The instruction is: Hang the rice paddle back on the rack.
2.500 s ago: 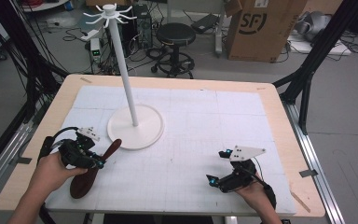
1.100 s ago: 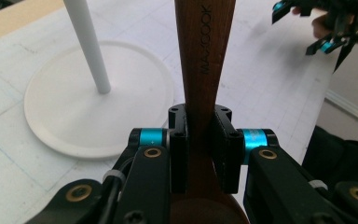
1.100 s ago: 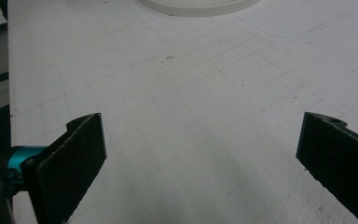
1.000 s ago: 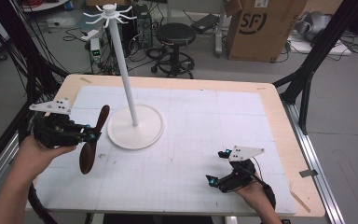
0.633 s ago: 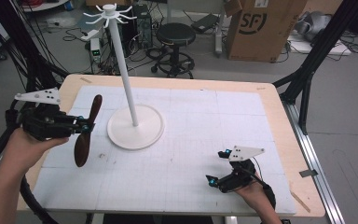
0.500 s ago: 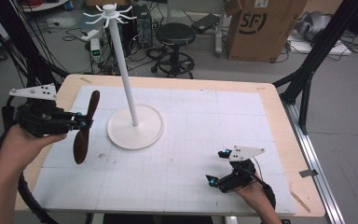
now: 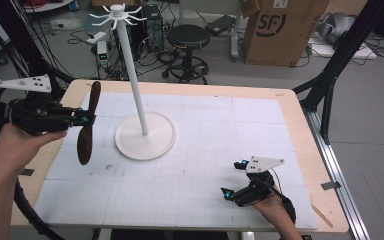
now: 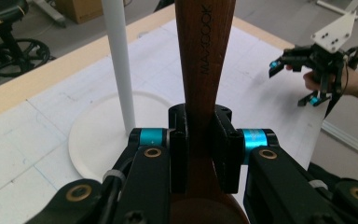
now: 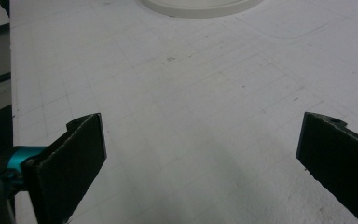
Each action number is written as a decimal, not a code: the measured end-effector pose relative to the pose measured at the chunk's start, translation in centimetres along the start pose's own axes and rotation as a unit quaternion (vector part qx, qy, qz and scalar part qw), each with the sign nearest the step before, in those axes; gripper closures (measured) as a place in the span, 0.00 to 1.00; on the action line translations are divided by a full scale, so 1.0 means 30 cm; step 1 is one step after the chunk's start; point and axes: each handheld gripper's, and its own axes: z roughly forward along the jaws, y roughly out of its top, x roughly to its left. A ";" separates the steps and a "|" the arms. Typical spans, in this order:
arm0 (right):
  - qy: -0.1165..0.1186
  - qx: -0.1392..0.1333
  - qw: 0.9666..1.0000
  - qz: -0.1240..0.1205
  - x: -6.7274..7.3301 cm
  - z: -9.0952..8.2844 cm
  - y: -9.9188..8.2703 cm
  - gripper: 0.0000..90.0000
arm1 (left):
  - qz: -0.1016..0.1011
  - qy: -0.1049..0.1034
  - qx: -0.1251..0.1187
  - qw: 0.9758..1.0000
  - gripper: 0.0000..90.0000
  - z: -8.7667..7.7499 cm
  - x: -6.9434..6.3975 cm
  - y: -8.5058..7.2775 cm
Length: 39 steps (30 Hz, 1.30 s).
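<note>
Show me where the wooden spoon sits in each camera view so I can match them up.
High view: wooden spoon at left, clamped in the left gripper, nearly upright.
Left gripper view: centre, rising between the jaws.
Right gripper view: not in it.
Shared landmark: the white stand's round base.

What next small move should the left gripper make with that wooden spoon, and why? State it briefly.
Probably carry on upward and toward the white stand. The left gripper is shut on the wooden spoon, held nearly upright in the air beside the pole, while the hooks at the stand's top sit well above the spoon's upper end. The right gripper rests open on the table.
</note>
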 end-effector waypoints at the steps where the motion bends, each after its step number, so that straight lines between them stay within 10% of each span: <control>1: 0.000 0.000 1.000 0.000 0.000 0.000 0.000 0.00 | -0.001 0.000 -0.004 1.000 0.87 -0.003 0.002 0.007; 24: 0.003 0.000 1.000 0.003 -0.002 -0.001 -0.001 0.00 | -0.004 0.013 -0.064 0.998 0.87 -0.046 0.013 0.103; 39: 0.001 0.002 1.000 0.007 -0.004 -0.001 -0.004 0.00 | 0.009 0.014 -0.029 0.999 0.87 -0.046 0.029 0.202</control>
